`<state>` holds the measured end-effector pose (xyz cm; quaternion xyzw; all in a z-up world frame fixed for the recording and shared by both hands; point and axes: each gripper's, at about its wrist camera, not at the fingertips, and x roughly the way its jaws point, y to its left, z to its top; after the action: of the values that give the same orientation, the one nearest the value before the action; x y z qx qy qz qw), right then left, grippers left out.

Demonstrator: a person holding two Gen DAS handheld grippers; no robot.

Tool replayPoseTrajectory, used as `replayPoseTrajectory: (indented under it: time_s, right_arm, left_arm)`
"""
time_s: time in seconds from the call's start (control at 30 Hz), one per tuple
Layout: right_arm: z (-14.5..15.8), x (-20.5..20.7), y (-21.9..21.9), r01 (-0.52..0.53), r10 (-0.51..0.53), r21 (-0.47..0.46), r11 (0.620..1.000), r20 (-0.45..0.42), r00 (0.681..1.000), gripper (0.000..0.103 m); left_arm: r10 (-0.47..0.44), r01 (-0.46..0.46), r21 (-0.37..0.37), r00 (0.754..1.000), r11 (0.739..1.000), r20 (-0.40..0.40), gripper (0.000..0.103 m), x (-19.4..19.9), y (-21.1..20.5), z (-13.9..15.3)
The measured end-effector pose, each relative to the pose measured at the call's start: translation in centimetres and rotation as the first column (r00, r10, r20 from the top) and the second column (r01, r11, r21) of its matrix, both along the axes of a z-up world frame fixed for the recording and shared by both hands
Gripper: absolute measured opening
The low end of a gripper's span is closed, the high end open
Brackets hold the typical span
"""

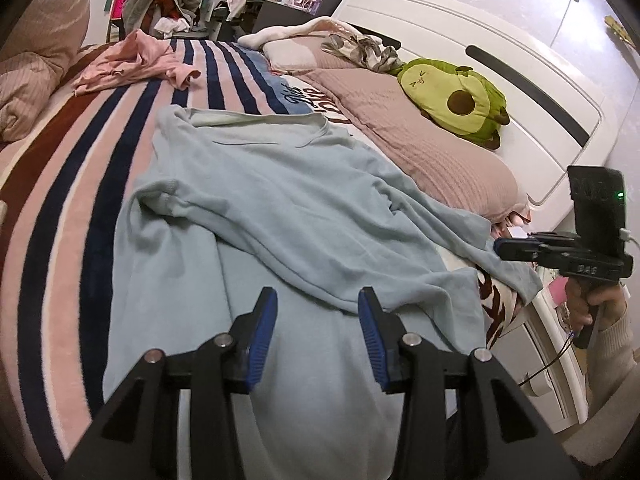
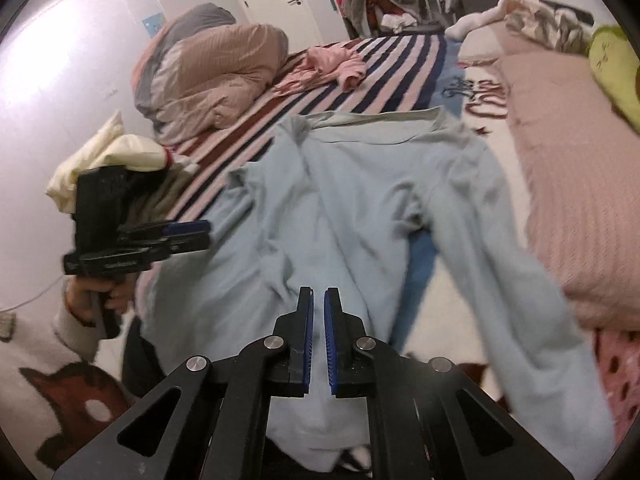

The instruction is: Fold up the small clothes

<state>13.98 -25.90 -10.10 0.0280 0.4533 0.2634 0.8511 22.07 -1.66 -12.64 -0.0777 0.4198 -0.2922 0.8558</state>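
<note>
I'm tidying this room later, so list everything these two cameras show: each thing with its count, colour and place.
long-sleeved top: 1, pale blue, spread on the blanket, partly folded
blanket: 1, pink, navy and brown stripes, covering the bed
pink garment: 1, pink, crumpled at the far end
avocado toy: 1, green, on the pillow
pillow: 1, dusty pink, beside the headboard
headboard: 1, white, along the bed's edge
duvet: 1, beige and grey, bundled at the bed's corner
cream cloth: 1, behind the left gripper
left gripper: 1, black with blue pads, open above the top
right gripper: 1, black with blue pads, shut, empty
</note>
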Motion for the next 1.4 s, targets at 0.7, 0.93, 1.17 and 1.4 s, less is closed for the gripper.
replayPoseTrajectory:
  time_s: [0.7, 0.93, 1.17, 1.4]
  right_arm:
    - [-5.9, -3.4, -4.9, 0.126, -0.126, -0.001, 0.992, -0.109, 0.986, 0.0]
    - [-7.3, -4.4, -6.2, 0.192, -0.192, -0.01, 0.981, -0.136, 0.972, 0.002]
    - [-5.2, -5.4, -7.4, 0.251, -0.25, 0.02, 0.968, -0.066, 0.966, 0.027]
    - [-3.8, -6.8, -10.9, 0.334, -0.333, -0.002, 0.943, 0.044, 0.942, 0.05]
  left_arm:
    - [0.057, -0.066, 0.125, 0.996, 0.99, 0.069, 0.057, -1.9, -2.0, 2.0]
    - [0.109, -0.136, 0.178, 0.982, 0.974, 0.156, 0.068, -2.9, -3.3, 4.0]
    - [0.132, -0.179, 0.217, 0.967, 0.96, 0.217, 0.08, -4.2, -4.0, 5.5]
    - [0.138, -0.212, 0.242, 0.947, 0.947, 0.289, 0.091, -6.0, -5.5, 7.1]
